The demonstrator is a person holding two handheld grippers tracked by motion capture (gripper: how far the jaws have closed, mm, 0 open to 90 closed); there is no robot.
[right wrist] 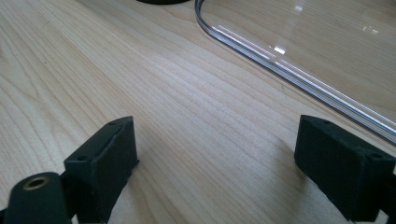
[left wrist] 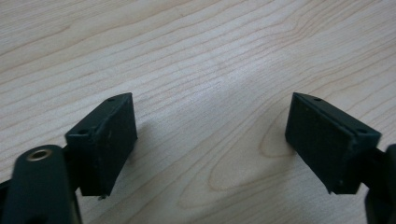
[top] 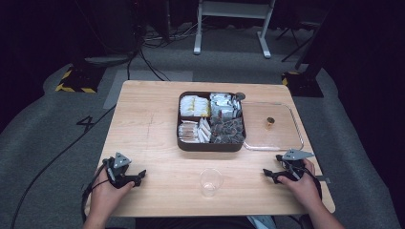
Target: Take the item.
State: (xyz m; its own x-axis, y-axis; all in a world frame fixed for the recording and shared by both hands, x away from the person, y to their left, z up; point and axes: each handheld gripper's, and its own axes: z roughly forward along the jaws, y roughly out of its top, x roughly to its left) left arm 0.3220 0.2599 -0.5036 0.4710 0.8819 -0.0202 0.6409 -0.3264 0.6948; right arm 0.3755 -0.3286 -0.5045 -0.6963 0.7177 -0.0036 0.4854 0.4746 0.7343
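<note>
My table (top: 153,138) is pale wood. On it, toward the far side, sits a dark tray (top: 211,145) (four compartments of packets), a clear lid (top: 273,142) touching its right side, and a clear cup (top: 210,182) near me, centre.

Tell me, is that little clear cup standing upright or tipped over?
Upright. From the high view, the clear cup stands on the table with its round mouth facing up, and looks empty.
</note>
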